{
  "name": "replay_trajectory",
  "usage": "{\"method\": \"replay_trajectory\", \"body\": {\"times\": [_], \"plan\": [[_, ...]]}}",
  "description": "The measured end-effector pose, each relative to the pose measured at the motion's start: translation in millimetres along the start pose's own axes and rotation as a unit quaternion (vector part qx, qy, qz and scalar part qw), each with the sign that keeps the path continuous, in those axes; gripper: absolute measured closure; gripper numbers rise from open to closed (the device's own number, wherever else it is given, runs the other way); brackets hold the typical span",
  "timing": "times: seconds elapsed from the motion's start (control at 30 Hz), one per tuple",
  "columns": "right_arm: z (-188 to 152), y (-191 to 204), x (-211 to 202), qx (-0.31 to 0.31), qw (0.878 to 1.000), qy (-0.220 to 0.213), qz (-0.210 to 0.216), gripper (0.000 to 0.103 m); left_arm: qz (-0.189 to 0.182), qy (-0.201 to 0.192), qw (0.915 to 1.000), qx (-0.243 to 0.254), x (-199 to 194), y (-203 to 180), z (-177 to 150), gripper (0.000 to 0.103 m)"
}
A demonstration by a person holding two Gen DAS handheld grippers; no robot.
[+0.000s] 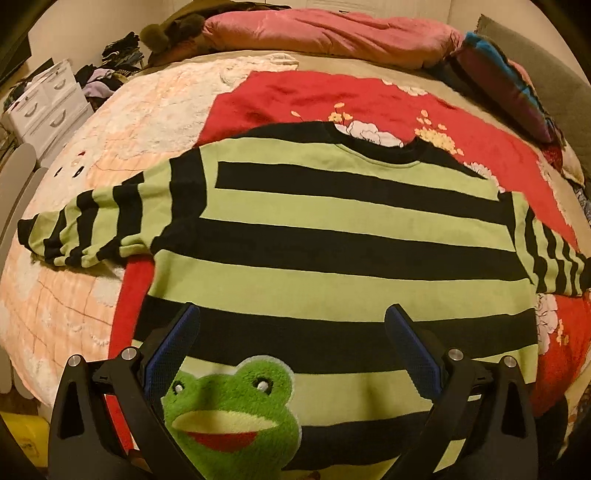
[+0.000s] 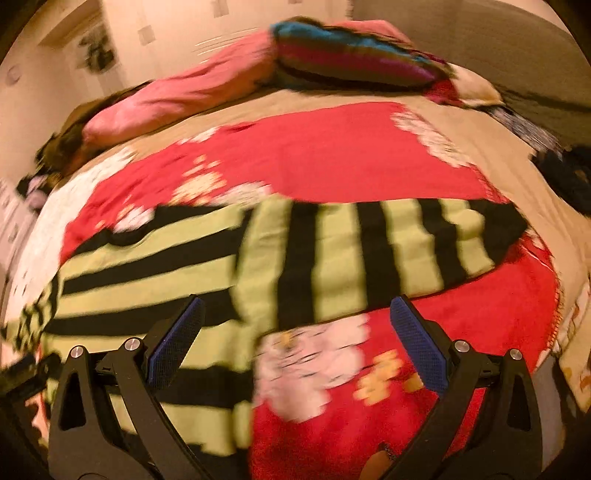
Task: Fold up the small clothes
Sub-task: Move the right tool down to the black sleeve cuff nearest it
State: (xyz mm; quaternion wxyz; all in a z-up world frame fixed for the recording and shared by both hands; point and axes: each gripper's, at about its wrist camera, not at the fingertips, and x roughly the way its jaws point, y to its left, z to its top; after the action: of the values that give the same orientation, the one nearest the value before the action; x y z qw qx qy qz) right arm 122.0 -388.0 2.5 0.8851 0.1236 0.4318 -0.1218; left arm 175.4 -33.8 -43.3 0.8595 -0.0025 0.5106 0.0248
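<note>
A small green-and-black striped sweater (image 1: 332, 236) lies flat on a red flowered blanket (image 1: 295, 96), both sleeves spread out, with a plush frog face (image 1: 229, 410) near its hem. My left gripper (image 1: 291, 317) hovers open over the lower middle of the sweater, nothing between its blue pads. In the blurred right wrist view, the sweater's right sleeve (image 2: 388, 251) stretches across the red blanket (image 2: 332, 155). My right gripper (image 2: 295, 306) is open just in front of that sleeve, above the sweater's side edge and a white flower pattern (image 2: 310, 365).
The bed carries a pink quilt (image 1: 325, 33) and a striped multicoloured pillow (image 1: 506, 88) at the far side. A peach-white cover (image 1: 74, 229) lies left of the red blanket. White drawers (image 1: 44, 103) and a clothes pile (image 1: 107, 70) stand beyond the bed's left edge.
</note>
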Motion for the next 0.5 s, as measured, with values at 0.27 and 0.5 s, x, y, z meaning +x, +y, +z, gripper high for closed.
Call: {"method": "replay_trajectory", "body": {"times": [0.27,0.5], "plan": [[20,-100,19,0.086,0.992,-0.015,-0.095,0.008,0.001,0.008,0.9999,0.007,17,-12,11,0.004],[30,-175,33,0.152,0.98,-0.001,-0.126,0.008,-0.003,0.007,0.9999,0.012,27,-29,28,0.004]]}}
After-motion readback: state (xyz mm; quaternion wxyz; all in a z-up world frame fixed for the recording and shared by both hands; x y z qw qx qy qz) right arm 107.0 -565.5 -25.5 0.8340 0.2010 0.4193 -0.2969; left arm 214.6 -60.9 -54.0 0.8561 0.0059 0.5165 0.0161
